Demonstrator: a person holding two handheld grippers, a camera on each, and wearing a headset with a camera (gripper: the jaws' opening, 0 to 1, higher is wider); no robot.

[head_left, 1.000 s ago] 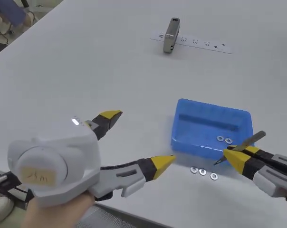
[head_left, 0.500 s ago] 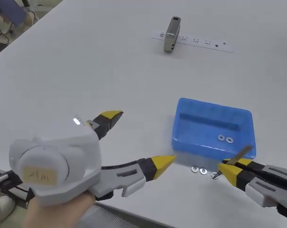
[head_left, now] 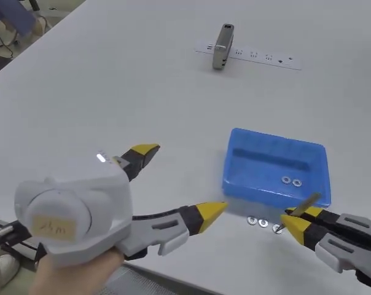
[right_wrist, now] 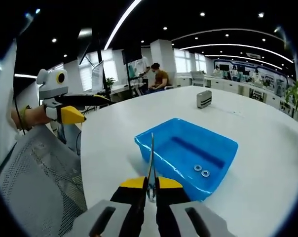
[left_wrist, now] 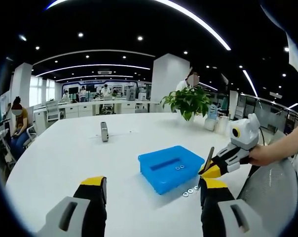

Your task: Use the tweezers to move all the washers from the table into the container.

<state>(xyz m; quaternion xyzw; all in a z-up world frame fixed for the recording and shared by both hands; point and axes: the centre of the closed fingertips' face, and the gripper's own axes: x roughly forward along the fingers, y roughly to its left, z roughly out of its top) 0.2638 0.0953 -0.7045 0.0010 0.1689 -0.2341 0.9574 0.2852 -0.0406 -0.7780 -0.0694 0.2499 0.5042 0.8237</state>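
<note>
Tweezers (head_left: 305, 204), clamped in right gripper (head_left: 295, 219), lower and nearer vs 1 s ago: tip gone from front wall of blue container (head_left: 234, 178) to rightmost of three loose washers (head_left: 263, 222) on table (head_left: 142, 80); contact too small to tell. Prob. next pick starting; two washers (head_left: 291, 180) already inside, three to go. Left gripper (head_left: 184, 179) spread wide, idle, unmoved. Smooth white top, so rings likely to skid. Power strip (head_left: 259, 56) w/ grey plug (head_left: 222, 44) far side. Open-plan office, potted plant (left_wrist: 188, 101), seated person (right_wrist: 161, 76).
</note>
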